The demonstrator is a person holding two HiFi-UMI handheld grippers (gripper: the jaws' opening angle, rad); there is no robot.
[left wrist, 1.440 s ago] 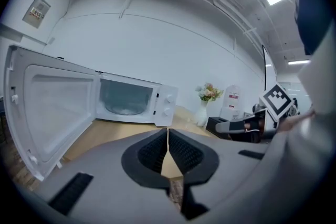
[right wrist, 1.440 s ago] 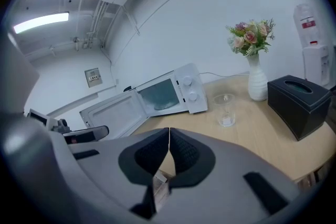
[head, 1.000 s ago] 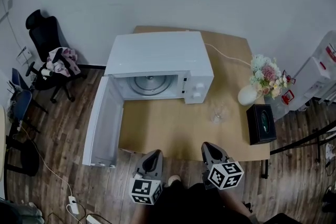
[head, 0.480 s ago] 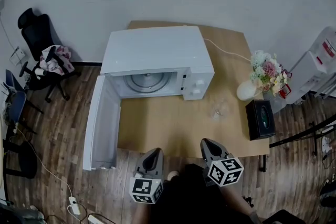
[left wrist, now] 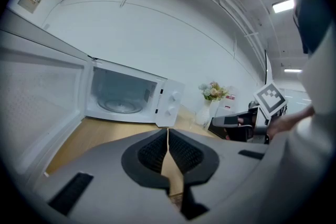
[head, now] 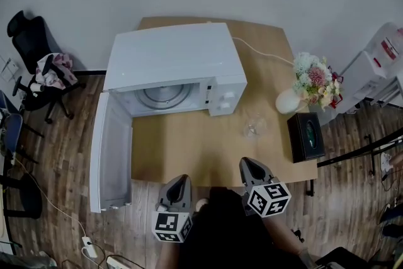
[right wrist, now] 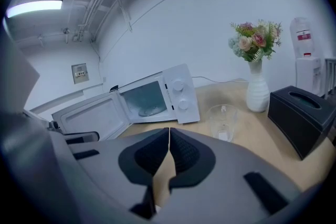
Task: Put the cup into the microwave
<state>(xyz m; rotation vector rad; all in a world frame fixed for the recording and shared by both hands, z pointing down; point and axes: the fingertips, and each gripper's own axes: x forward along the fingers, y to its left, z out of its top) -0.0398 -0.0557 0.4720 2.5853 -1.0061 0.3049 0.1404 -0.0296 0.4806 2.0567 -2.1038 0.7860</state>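
Since a second ago the table [head: 189,151] and everything on it have slid leftward in our head view, while our two grippers sit almost where they were at the bottom edge. Our left gripper [head: 179,180] has its jaws pressed together with nothing between them, the dark ribbed pads [left wrist: 155,152] meeting along a thin seam. Our right gripper [head: 247,164] is likewise fully closed and empty, its pads [right wrist: 185,150] touching tip to tip. The cup [head: 254,127] is a clear, thin-walled glass standing upright on the pale wood tabletop, ahead of the right gripper's fingertips and a little to their right, with bare table between; in the right gripper view it [right wrist: 222,121] stands just beyond the closed tips. It lies well apart from the left gripper. The cup stands in front of the microwave [head: 170,57], near its control panel with two round knobs. The microwave is a smooth white box, and its door [head: 110,157] hangs wide open to the left, showing a round glass turntable [head: 164,96] inside. A white rounded vase [head: 286,101] with pink and white flowers [head: 312,82] stands to the cup's right, beside a glossy black box [head: 306,137].
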